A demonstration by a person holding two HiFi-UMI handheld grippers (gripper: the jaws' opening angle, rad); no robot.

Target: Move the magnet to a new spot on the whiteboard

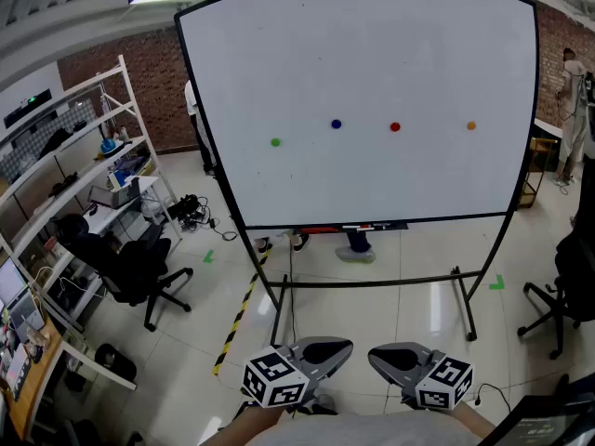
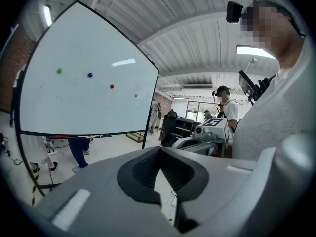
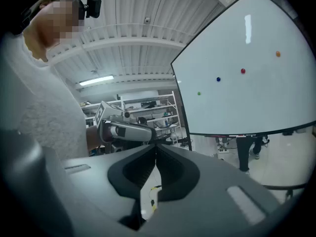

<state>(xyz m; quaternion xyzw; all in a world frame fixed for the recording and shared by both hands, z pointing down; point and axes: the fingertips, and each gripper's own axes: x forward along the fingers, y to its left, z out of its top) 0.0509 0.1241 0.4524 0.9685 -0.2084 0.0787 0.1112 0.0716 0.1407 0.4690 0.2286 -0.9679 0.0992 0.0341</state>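
Note:
The whiteboard [image 1: 372,63] stands on its frame ahead of me, well out of reach. Four small round magnets sit in a loose row on it: green [image 1: 275,142], blue [image 1: 336,124], red [image 1: 395,127] and orange [image 1: 471,125]. My left gripper [image 1: 342,347] and right gripper [image 1: 379,355] hang low, close to my body, tips turned towards each other. Both are shut with nothing between the jaws. The left gripper view shows its shut jaws [image 2: 159,149] with the board [image 2: 89,43] up to the left. In the right gripper view the jaws [image 3: 156,147] meet, and the board [image 3: 256,83] lies to the right.
White shelving [image 1: 84,156] full of gear lines the left wall, with a black office chair [image 1: 139,268] before it. Yellow-black tape [image 1: 237,314] runs across the floor by the board's leg. Another chair [image 1: 567,277] and a standing person [image 1: 572,110] are at the right. Someone's legs [image 1: 358,244] show behind the board.

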